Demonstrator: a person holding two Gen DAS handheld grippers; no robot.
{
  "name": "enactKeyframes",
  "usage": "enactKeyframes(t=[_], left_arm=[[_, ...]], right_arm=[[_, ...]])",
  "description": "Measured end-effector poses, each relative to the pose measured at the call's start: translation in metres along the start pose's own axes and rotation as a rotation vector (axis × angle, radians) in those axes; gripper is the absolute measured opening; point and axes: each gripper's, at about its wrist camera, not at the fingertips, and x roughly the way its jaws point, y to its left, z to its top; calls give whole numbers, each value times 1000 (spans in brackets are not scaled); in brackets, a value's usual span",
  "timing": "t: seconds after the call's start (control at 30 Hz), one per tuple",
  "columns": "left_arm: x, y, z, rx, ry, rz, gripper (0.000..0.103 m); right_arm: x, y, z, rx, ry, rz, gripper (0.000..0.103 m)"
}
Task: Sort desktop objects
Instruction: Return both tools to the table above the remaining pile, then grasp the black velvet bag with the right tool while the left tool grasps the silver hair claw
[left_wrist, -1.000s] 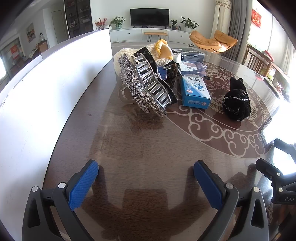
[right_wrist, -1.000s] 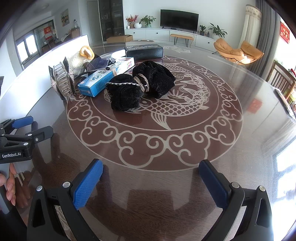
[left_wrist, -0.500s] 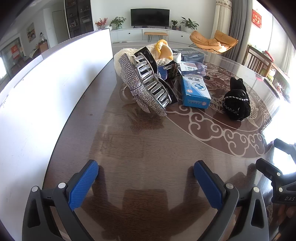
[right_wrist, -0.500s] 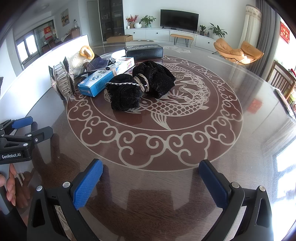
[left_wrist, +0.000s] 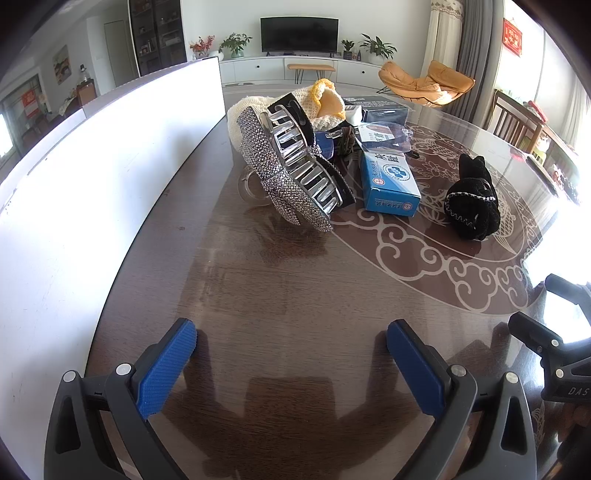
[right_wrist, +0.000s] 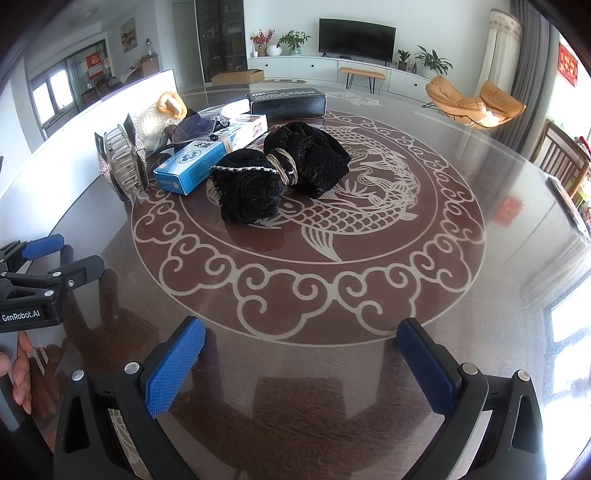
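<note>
Left gripper (left_wrist: 291, 345) and right gripper (right_wrist: 301, 345), each at the bottom of its own view, spread wide with ribbed blue pads (left_wrist: 166, 369) empty, above bare glossy wood of the round table (left_wrist: 280, 295). Upper centre of the left view: a rhinestone-studded hair claw (left_wrist: 288, 166) with clear curved teeth, beside a rectangular blue carton (left_wrist: 389, 181); behind both, cream knitwear (left_wrist: 255, 105). A fuzzy black hair bow (right_wrist: 280, 171), cinched by metallic bands, lies centre-frame in the right view on the carp inlay, touching the carton's near end; a black box (right_wrist: 288, 101) sits behind. A white panel (left_wrist: 92, 184) borders the left edge. The lower half of both views is open tabletop.
</note>
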Motion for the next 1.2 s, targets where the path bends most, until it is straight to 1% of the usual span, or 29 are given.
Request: enactKeyframes(t=[0.07, 0.13, 0.23, 0.33, 0.4, 0.47, 0.6, 0.63, 0.67, 0.7, 0.73, 0.8, 0.87, 0.97, 1.03, 1.17, 1.2], left_arm=[[0, 0, 0, 0, 0, 0, 103], [0, 0, 0, 0, 0, 0, 103], [0, 0, 0, 0, 0, 0, 103], [0, 0, 0, -2, 0, 3, 103], [-1, 0, 0, -3, -1, 4, 103], [-2, 3, -1, -4, -1, 4, 103], [-2, 3, -2, -3, -1, 4, 103], [-2, 3, -1, -3, -1, 4, 103], [-2, 3, -2, -3, -1, 4, 103], [-2, 2, -2, -4, -1, 3, 103], [-2, 3, -2, -4, -1, 3, 103], [-2, 2, -2, -4, -1, 4, 103], [-2, 2, -2, -4, -1, 4, 103], [-2, 2, -2, -4, -1, 4, 103], [-2, 3, -3, -4, -1, 4, 103], [-2, 2, -2, -4, -1, 4, 103], [-2, 2, -3, -4, -1, 4, 103]], right_arm=[[2, -1, 4, -2, 20, 5, 103], [5, -4, 13, 26, 33, 24, 103], [2, -11, 37, 98, -20, 61, 103], [7, -11, 70, 149, -60, 67, 103], [17, -10, 92, 177, -58, 60, 103], [33, -8, 109, 206, -24, 30, 103], [58, -11, 121, 259, 26, -21, 102], [62, -10, 121, 258, 37, -30, 98], [66, -10, 120, 250, 44, -31, 85], [68, -9, 118, 243, 49, -15, 75], [66, -8, 116, 226, 36, -26, 71], [62, -7, 108, 190, 18, -28, 57], [55, -7, 99, 152, 3, -23, 49], [41, -9, 78, 94, -3, -15, 47], [27, -12, 58, 66, -7, -9, 47], [1, -22, 21, 59, -36, -5, 49], [-3, -24, 16, 65, -42, 4, 52]])
